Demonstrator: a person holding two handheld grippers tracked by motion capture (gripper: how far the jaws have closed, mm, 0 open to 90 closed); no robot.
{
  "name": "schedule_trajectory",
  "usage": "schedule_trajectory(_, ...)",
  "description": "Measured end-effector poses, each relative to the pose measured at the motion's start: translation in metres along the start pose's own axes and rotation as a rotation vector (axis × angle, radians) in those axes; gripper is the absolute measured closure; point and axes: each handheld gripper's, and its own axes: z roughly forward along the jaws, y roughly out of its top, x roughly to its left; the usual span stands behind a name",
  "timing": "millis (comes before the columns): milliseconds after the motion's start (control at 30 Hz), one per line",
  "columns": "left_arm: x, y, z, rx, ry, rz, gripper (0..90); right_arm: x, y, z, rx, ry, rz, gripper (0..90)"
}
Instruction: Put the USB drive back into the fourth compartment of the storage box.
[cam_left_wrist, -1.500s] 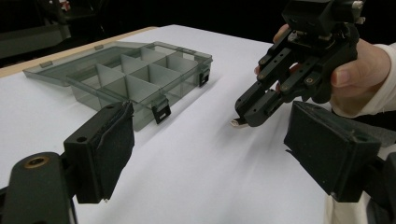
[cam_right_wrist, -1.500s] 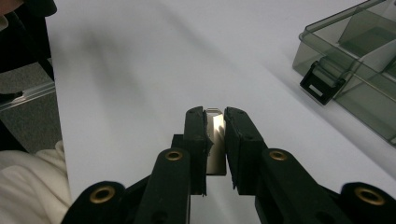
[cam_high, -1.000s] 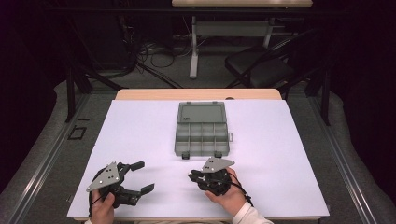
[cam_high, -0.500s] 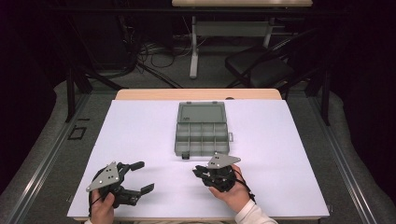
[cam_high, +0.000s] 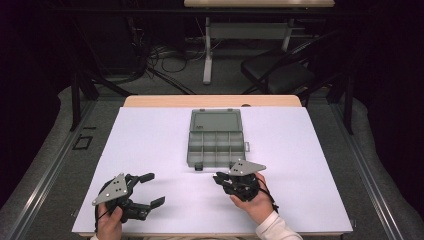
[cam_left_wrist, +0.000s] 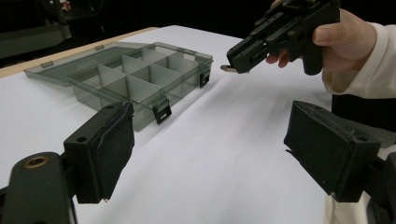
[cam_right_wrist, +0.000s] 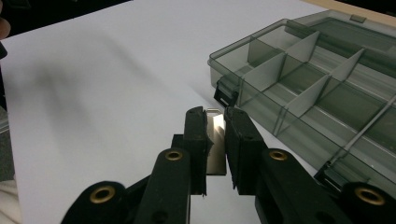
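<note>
Small metal plate (cam_right_wrist: 214, 140) sits clenched upright in the right tongs (cam_right_wrist: 215, 122), just beside the open organizer box (cam_high: 216, 145) at bench (cam_high: 150, 140) centre. Left tongs (cam_high: 151, 189) rest released. We advise a level approach, releasing inside one compartment, clear of dividers.

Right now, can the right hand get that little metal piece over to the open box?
Probably yes. The right gripper pinches the metal piece just short of the open box, and nothing lies on the white table between them.
</note>
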Motion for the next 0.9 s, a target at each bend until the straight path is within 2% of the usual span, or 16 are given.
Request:
schedule_trajectory(567, 0.000, -0.001, 0.000, 0.002, 0.005, -0.005, 15.8, -0.015, 0.002, -0.014, -0.013, -0.050, 0.013, 79.4)
schedule_trajectory(767, 0.000, -0.001, 0.000, 0.006, 0.013, -0.005, 15.8, -0.018, 0.010, -0.020, -0.019, -0.054, 0.016, 79.4)
schedule_trajectory(900, 0.000, 0.000, 0.001, 0.013, 0.016, -0.002, 15.8, -0.020, 0.018, -0.024, -0.011, -0.057, 0.001, 79.4)
